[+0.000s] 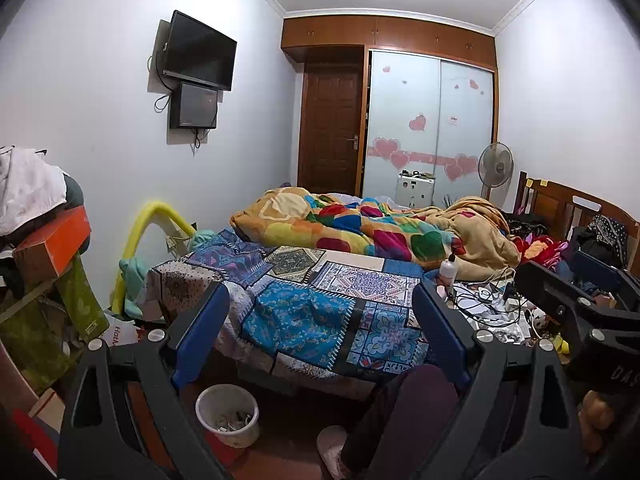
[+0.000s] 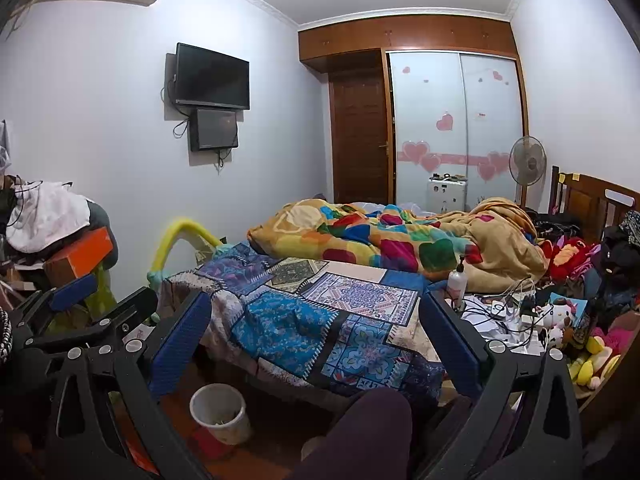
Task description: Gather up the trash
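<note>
Near left, on the floor at the bed's foot: white waste bin (image 1: 227, 414), scraps inside, placed within reach for drops. Left gripper (image 1: 320, 330) jaws wide apart, holding nothing. Right gripper (image 2: 316, 334) likewise. Near right on the bed, papers among cables (image 2: 492, 314), likely trash

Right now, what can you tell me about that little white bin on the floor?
The white bin is a small round bucket, plastic by the look, slightly scuffed. It stands upright and open-topped on the brown floor by the near corner of the bed. Scraps of rubbish lie in its bottom; it is far from full. Neither gripper touches it.
</note>
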Demonstrator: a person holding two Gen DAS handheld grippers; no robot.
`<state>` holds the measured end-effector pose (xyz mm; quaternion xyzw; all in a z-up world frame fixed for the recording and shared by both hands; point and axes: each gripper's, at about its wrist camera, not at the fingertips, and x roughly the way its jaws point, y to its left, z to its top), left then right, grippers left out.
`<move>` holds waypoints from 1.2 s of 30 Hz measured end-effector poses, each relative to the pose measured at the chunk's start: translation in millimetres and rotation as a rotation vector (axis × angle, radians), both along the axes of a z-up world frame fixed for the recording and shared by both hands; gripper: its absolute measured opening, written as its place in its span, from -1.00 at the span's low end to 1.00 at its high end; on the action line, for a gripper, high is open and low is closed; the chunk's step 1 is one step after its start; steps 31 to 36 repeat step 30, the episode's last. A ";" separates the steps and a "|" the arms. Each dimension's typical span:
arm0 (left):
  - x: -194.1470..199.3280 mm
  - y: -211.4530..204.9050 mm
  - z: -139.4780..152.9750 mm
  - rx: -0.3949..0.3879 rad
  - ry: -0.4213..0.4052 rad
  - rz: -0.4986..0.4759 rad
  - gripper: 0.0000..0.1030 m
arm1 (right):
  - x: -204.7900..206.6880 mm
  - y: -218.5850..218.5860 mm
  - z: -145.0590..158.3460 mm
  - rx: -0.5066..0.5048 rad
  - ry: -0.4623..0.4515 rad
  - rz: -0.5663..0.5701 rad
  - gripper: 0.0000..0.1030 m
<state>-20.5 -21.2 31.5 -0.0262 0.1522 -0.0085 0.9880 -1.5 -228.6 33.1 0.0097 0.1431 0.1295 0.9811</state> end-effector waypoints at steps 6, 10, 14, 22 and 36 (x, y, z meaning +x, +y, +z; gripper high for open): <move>0.0 -0.3 0.3 -0.001 -0.001 0.000 0.80 | -1.0 -0.2 0.5 0.001 0.001 -0.001 1.00; 0.2 -0.7 0.5 -0.002 0.001 0.000 0.80 | 0.5 0.1 0.6 0.000 0.001 0.000 1.00; -0.5 -4.6 -1.4 -0.002 0.005 -0.003 0.80 | -0.5 0.2 1.2 -0.001 0.001 0.001 1.00; -1.5 -11.9 -3.6 0.002 0.000 0.008 0.80 | 0.8 -0.3 0.2 0.000 0.003 0.003 1.00; -1.6 -13.5 -2.4 -0.002 0.002 0.009 0.80 | 1.7 -1.5 -0.3 0.000 0.005 0.006 1.00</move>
